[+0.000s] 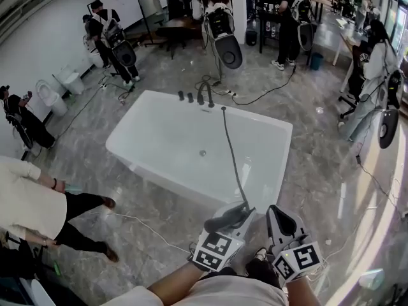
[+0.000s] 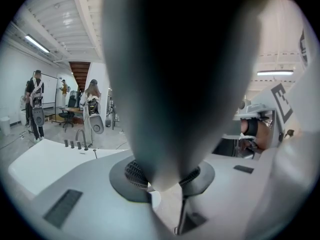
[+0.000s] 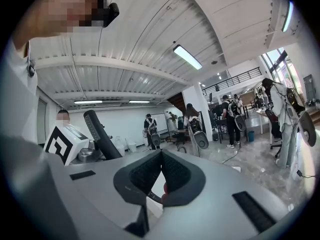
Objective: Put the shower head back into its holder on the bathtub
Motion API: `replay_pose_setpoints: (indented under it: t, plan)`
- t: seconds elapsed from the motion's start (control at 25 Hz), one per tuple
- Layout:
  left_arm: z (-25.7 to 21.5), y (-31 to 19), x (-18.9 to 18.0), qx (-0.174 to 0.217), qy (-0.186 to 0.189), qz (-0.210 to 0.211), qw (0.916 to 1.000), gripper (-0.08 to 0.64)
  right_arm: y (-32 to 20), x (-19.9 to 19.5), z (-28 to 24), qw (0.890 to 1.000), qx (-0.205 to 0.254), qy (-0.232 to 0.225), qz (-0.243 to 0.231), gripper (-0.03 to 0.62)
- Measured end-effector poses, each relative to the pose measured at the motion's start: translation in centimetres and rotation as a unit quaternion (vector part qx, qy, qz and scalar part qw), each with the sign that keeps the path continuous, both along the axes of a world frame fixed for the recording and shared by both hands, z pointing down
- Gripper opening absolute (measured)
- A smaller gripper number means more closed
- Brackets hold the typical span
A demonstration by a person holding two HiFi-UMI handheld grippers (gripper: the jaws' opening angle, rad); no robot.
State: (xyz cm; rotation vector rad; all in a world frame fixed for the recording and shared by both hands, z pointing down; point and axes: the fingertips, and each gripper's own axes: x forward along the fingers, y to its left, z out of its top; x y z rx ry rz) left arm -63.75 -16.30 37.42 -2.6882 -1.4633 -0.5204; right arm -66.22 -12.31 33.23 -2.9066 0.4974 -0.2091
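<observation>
I see a glossy grey marble floor [image 1: 306,107], a white whiteboard [image 1: 124,4] by the far wall, a white ceramic toilet [image 1: 48,95] at my left and a small blue bin [image 1: 317,60].

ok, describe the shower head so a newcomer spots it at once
Start at the white bathtub on the marble floor and follow the grey hose from its far rim towards the camera. It ends in the shower head, a slim dark grey wand clamped in the left hand-held gripper. Unlike the dark taps on the rim, it is off the tub.
</observation>
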Motion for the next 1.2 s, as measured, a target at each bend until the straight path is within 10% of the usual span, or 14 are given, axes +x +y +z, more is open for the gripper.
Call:
replay_pose_setpoints:
  t: [1.2]
  plan:
    - [-1.2, 24.1, 7.0, 0.018, 0.001, -0.049, 0.9987, 0.098, 26.8, 5.5, -0.5, 1.000, 0.026, 0.000, -0.009, 0.015]
